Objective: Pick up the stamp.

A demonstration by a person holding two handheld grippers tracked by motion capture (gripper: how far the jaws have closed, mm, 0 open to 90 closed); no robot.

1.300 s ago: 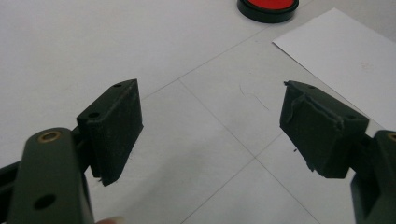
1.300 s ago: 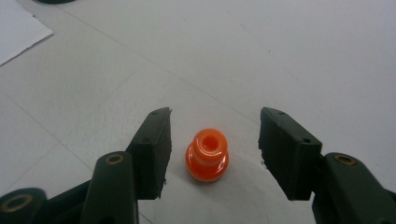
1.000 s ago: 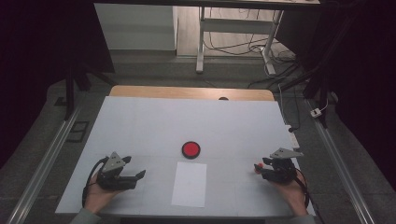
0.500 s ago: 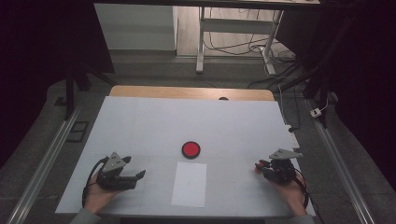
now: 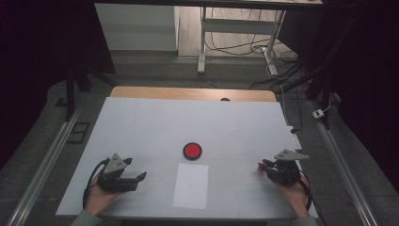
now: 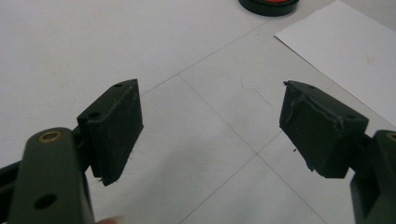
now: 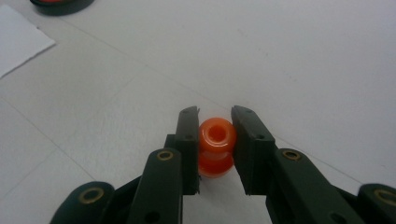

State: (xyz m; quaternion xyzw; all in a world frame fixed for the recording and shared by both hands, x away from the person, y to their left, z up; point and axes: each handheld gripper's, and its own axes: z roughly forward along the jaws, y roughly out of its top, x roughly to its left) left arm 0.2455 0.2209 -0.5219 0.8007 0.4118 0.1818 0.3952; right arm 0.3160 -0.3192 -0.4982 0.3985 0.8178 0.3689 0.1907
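Right gripper (image 7: pixel 215 122) jaws have just been closing and now clamp the orange spool-shaped piece (image 7: pixel 215 147), centre of the right gripper view, lower right of the table (image 5: pixel 141 122) in the high view. The piece is round and waisted, so an off-centre pinch could let it roll or squirt out on lift. Left gripper (image 6: pixel 212 109) jaws stand apart over bare table, holding nothing. The red disc (image 5: pixel 192 150) and paper sheet (image 5: pixel 190 186) sit mid-frame, so a slipped piece could roll toward them.

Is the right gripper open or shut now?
Shut. The right gripper has just been closing, and its pads now press both sides of the orange spool.
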